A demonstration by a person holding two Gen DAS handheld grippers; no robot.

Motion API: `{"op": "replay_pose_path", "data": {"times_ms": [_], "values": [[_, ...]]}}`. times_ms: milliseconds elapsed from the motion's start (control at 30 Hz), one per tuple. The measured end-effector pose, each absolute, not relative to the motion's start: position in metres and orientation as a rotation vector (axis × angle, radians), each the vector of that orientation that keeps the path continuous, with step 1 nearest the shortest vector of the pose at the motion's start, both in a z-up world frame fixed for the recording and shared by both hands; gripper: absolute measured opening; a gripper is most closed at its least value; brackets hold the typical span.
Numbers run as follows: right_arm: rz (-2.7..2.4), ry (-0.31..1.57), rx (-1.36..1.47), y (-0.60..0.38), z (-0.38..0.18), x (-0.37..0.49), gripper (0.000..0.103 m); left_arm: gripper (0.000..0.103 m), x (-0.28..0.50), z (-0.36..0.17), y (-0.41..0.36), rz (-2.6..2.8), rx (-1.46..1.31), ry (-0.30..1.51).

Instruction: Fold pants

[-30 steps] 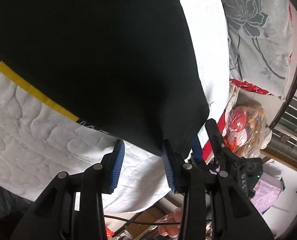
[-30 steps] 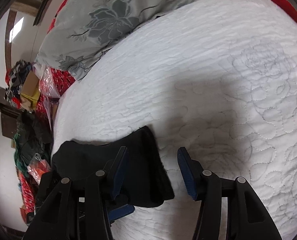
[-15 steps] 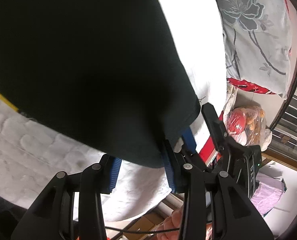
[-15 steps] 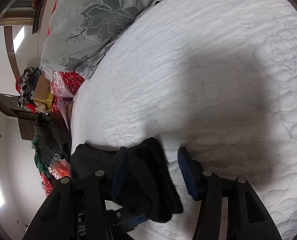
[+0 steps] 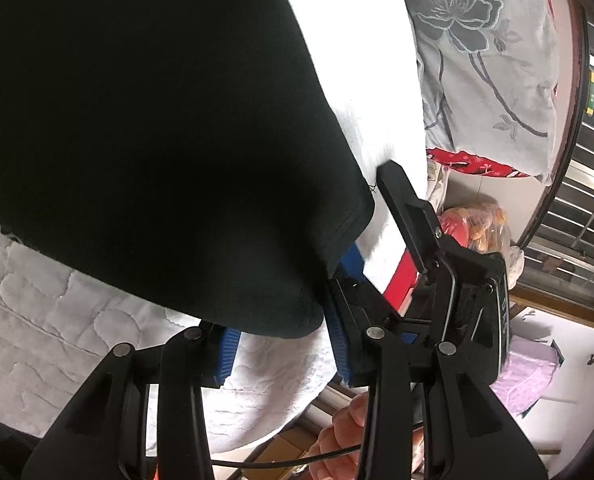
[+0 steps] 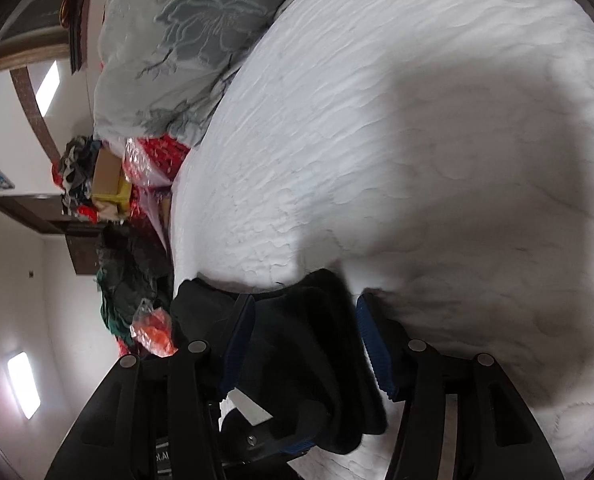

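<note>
Black pants (image 5: 157,140) lie spread on a white quilted bedspread (image 5: 57,320), and one corner hangs over the bed's near edge. My left gripper (image 5: 283,350) stands open under that corner, with the cloth's rounded edge drooping between its blue pads. In the right wrist view a thick bunch of the same pants (image 6: 305,360) fills the gap of my right gripper (image 6: 304,308), whose jaws are opening slightly. One of the right gripper's fingers (image 5: 409,216) shows in the left wrist view, beside the hemmed corner. The two grippers are very close together.
A grey floral quilt (image 5: 477,60) is piled at the bed's far side. Beyond the bed's edge sit a plastic bag of red and orange things (image 5: 473,224) and a heap of clothes and boxes (image 6: 109,184). A person's hand (image 5: 337,440) shows below the left gripper.
The pants' corner has slid deeper between both pairs of fingers. My right gripper has dropped and closed in on the left one, and the yellow stripe has nearly left the left view.
</note>
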State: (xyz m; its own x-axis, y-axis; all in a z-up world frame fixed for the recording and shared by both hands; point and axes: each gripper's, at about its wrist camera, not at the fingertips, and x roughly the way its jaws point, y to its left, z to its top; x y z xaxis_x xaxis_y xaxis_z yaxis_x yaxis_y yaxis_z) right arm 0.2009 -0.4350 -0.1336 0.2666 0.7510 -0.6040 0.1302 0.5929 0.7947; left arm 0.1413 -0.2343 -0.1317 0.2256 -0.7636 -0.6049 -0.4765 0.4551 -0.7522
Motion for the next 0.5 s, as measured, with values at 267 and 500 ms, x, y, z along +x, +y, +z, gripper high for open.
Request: {"op": "replay_pose_path", "data": {"times_ms": [267,500], "values": [[0.457,1.226,0.705,-0.424,-0.114,0.193,0.013,0.013,0.146,-0.133,-0.231,-0.311,-1.143,1.494],[0.417,1.183,0.676,-0.417,-0.090,0.182,0.013,0.010,0.142,-0.118,-0.220,-0.376,-1.171,1.484]]}}
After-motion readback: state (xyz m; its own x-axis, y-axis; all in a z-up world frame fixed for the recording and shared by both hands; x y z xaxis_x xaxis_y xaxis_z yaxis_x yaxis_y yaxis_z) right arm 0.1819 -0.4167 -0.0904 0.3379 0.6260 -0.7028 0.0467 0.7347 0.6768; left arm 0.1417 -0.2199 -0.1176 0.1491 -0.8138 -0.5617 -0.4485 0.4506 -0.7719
